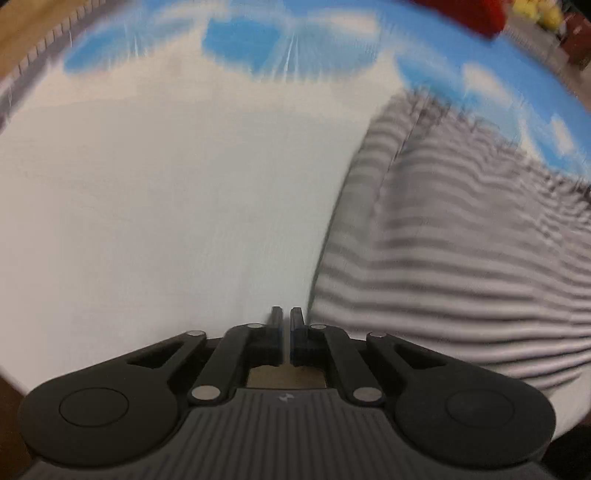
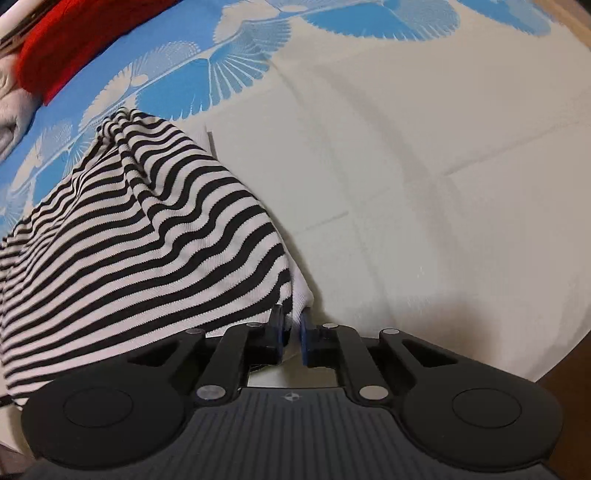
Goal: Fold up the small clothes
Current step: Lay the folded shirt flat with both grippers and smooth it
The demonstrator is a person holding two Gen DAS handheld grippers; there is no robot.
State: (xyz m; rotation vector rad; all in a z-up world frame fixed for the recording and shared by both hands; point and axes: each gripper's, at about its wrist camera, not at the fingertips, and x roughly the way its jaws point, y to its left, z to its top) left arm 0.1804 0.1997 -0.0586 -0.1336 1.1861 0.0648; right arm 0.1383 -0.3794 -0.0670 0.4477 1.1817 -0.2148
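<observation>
A black-and-white striped garment point(image 2: 140, 236) lies bunched on a white and blue patterned cloth point(image 2: 424, 166). My right gripper point(image 2: 291, 325) is shut on the garment's near edge, with white fabric pinched between the blue pads. In the left wrist view the same striped garment point(image 1: 461, 251) fills the right side, blurred by motion. My left gripper point(image 1: 286, 317) is shut with nothing between its fingers, just left of the garment's edge, over the white cloth point(image 1: 166, 203).
A red folded garment point(image 2: 66, 44) and a grey one point(image 2: 11, 107) lie at the far left of the cloth. The red one also shows at the top right of the left wrist view point(image 1: 476, 14). Wooden surface point(image 2: 569, 373) borders the cloth.
</observation>
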